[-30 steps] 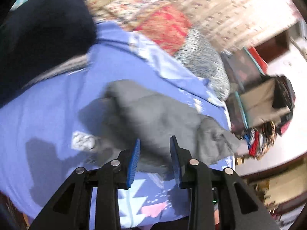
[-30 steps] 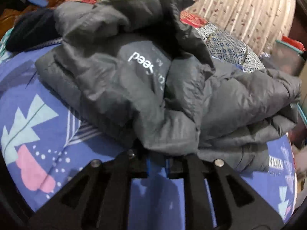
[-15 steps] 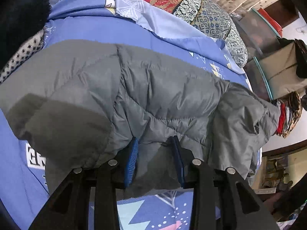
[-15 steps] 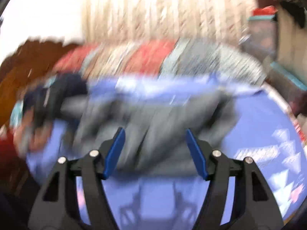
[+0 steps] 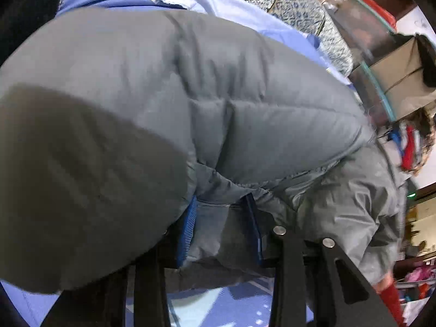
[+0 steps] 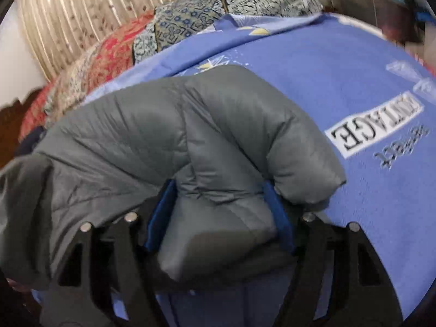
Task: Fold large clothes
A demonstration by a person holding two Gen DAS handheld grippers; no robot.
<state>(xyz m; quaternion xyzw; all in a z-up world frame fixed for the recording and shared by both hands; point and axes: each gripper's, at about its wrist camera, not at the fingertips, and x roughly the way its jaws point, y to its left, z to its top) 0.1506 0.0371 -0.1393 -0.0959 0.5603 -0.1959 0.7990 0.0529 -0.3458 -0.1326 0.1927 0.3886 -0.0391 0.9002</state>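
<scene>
A folded grey puffer jacket lies on a blue printed bedsheet. In the left wrist view it fills most of the frame. My left gripper has its blue-padded jaws open around a fold at the jacket's near edge. In the right wrist view the jacket is bundled at centre left. My right gripper is open wide, with its blue pads on both sides of a thick padded fold.
Patterned red and blue pillows lie along the far side of the bed under a striped curtain. A dark garment sits at the left. Boxes and bright clothes crowd the room at the right.
Both grippers have moved in onto the jacket. The right one let go, swung away open, and is now around a fold. The left one now has fabric between its jaws.
</scene>
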